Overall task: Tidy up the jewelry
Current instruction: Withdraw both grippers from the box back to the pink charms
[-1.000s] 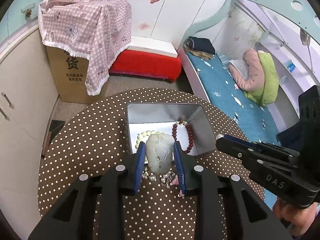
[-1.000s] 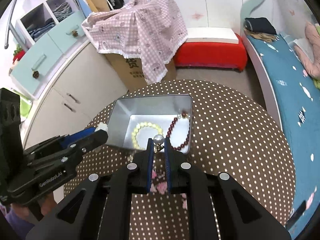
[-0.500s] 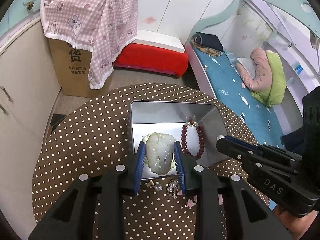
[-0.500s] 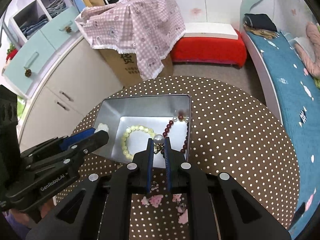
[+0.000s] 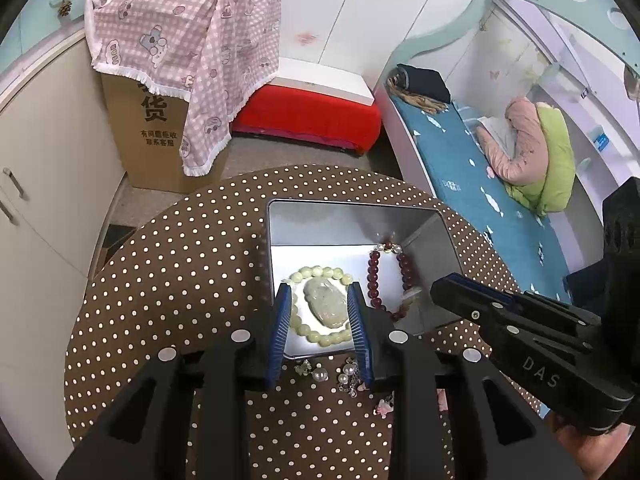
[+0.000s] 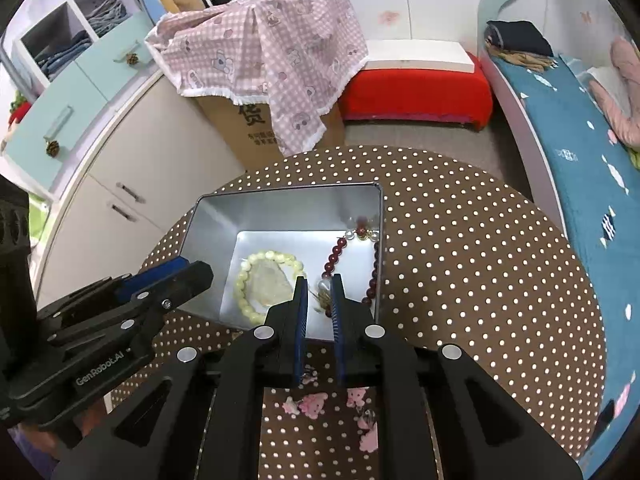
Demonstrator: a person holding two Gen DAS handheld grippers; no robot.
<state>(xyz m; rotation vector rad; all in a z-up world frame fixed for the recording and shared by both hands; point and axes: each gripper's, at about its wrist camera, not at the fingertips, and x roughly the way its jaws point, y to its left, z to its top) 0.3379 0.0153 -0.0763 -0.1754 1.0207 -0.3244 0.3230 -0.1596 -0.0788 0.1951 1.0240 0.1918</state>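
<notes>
Jade pendant (image 5: 325,307) had dropped from my left fingers (image 5: 320,320) into the tin (image 5: 352,216) — they stood apart, empty. My right fingers (image 6: 319,310) were opening, the pearl earring (image 6: 325,286) loose between them — both pieces nearly stowed.

Tin (image 5: 276,240) on tabletop (image 5: 180,280), ahead of both grippers. In it: pendant (image 5: 325,305) inside bead bracelet (image 5: 316,334), between left gripper (image 5: 320,304) fingers; second bracelet (image 5: 373,276) right of that gripper. Loose pearls (image 5: 320,375) on tabletop below left gripper.
</notes>
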